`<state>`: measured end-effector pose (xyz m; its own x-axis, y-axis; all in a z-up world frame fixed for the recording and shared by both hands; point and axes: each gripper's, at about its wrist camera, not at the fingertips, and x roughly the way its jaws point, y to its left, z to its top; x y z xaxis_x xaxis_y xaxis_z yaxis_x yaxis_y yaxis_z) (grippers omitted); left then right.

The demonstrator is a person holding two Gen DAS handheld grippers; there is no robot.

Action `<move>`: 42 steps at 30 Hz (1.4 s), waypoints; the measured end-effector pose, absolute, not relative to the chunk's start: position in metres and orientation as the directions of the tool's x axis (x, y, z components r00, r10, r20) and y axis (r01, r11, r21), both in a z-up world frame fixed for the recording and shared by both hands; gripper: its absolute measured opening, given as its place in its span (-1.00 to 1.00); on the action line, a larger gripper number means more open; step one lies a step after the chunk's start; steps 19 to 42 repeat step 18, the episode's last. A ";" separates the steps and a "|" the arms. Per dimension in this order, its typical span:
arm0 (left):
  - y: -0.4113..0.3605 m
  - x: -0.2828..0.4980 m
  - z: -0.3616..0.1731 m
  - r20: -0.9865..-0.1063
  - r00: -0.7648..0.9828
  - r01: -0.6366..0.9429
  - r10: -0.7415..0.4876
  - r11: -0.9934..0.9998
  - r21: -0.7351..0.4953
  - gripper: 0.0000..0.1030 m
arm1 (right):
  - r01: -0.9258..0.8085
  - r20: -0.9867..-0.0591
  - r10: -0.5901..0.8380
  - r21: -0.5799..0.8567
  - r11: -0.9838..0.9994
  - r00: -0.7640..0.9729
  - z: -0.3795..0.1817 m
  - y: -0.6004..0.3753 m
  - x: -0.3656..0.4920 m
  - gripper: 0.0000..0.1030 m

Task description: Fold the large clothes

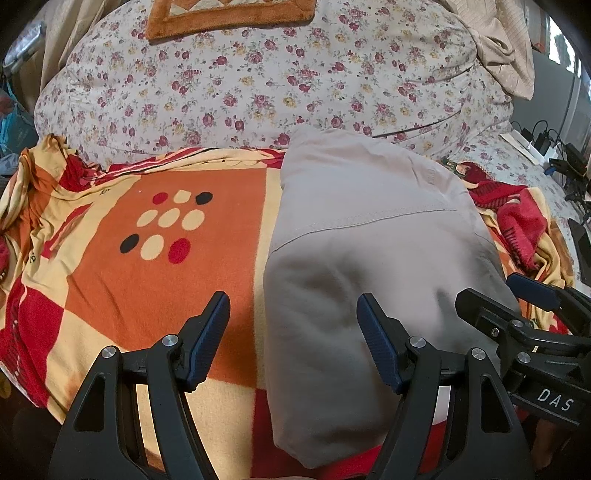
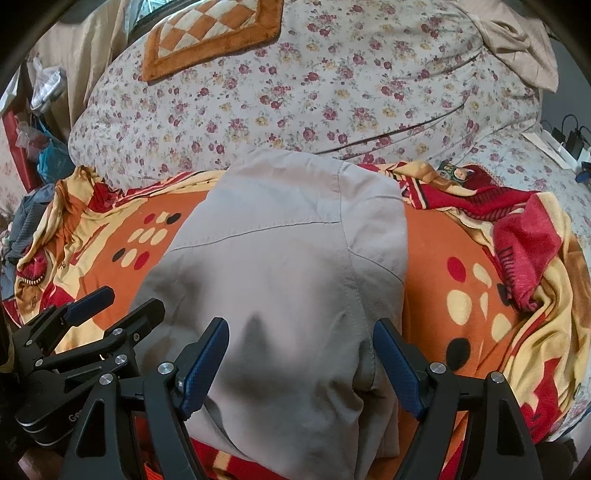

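A beige garment (image 1: pixel 373 258) lies folded into a long narrow stack on the orange, red and yellow blanket (image 1: pixel 155 280); it fills the middle of the right wrist view (image 2: pixel 280 280). My left gripper (image 1: pixel 293 314) is open and empty, hovering over the garment's near left edge. My right gripper (image 2: pixel 301 341) is open and empty, hovering over the garment's near end. The right gripper shows at the right edge of the left wrist view (image 1: pixel 517 295), and the left gripper shows at the lower left of the right wrist view (image 2: pixel 110 306).
A floral duvet (image 1: pixel 258 85) is heaped behind the blanket, with an orange checked cushion (image 1: pixel 229 14) on top. A beige cloth (image 1: pixel 506 48) lies at the far right. Cables and chargers (image 1: pixel 554 147) sit at the right. Bunched red blanket folds (image 2: pixel 524 243) lie right of the garment.
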<state>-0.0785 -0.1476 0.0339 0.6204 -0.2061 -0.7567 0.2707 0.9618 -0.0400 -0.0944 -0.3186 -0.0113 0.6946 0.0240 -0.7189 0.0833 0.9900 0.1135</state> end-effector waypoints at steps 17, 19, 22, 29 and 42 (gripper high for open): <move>-0.148 -0.079 0.031 -0.752 0.620 0.287 -0.225 0.957 -0.050 0.39 | 0.076 -0.729 0.029 0.111 0.991 0.684 -0.014 -0.316 -0.092 0.52; -0.147 -0.077 0.031 -0.753 0.619 0.286 -0.225 0.957 -0.052 0.39 | 0.074 -0.726 0.032 0.115 0.991 0.687 -0.014 -0.318 -0.092 0.52; -0.147 -0.077 0.031 -0.753 0.619 0.286 -0.225 0.957 -0.052 0.39 | 0.074 -0.726 0.032 0.115 0.991 0.687 -0.014 -0.318 -0.092 0.52; -0.147 -0.077 0.031 -0.753 0.619 0.286 -0.225 0.957 -0.052 0.39 | 0.074 -0.726 0.032 0.115 0.991 0.687 -0.014 -0.318 -0.092 0.52; -0.147 -0.077 0.031 -0.753 0.619 0.286 -0.225 0.957 -0.052 0.39 | 0.074 -0.726 0.032 0.115 0.991 0.687 -0.014 -0.318 -0.092 0.52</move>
